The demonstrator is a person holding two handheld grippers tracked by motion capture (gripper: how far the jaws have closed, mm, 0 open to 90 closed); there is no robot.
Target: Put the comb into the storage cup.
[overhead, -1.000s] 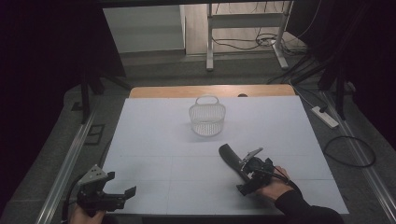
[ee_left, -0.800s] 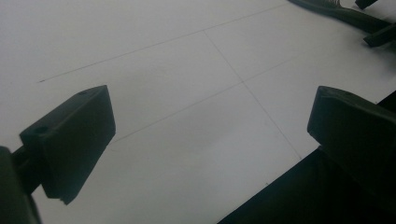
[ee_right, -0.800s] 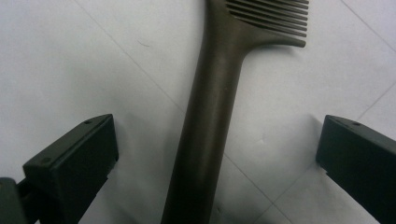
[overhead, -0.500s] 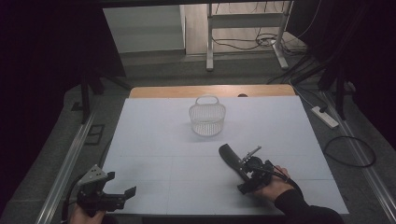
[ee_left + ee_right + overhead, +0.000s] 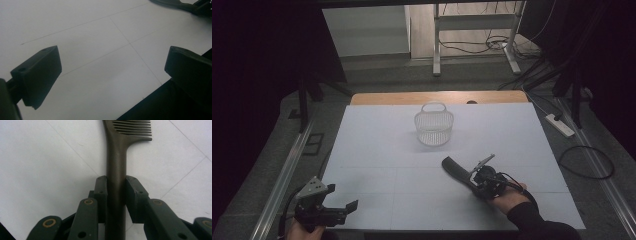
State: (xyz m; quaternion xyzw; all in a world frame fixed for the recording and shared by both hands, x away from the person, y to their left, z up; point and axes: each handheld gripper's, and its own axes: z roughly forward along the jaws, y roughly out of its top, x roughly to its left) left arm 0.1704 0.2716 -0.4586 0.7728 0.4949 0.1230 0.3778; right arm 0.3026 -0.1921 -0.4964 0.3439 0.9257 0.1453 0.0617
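Right gripper view shows your right hand-held gripper (image 5: 116, 187) just closed, clamped on the comb (image 5: 116, 157); lift it toward the basket (image 5: 433, 126) next. Your left hand-held gripper (image 5: 112, 67) sits apart, holding nothing.

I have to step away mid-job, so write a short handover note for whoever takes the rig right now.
Right gripper: jaws have just been closing and now clamp the handle of the dark comb, which lies on the white table, front right.
Left gripper: jaws open, nothing between them, at the table's front left corner.
White wire basket: upright, far centre of the table, apart from the comb.
Done: comb gripped.
Left: lift it; probably carry it to the basket, though that is a guess.
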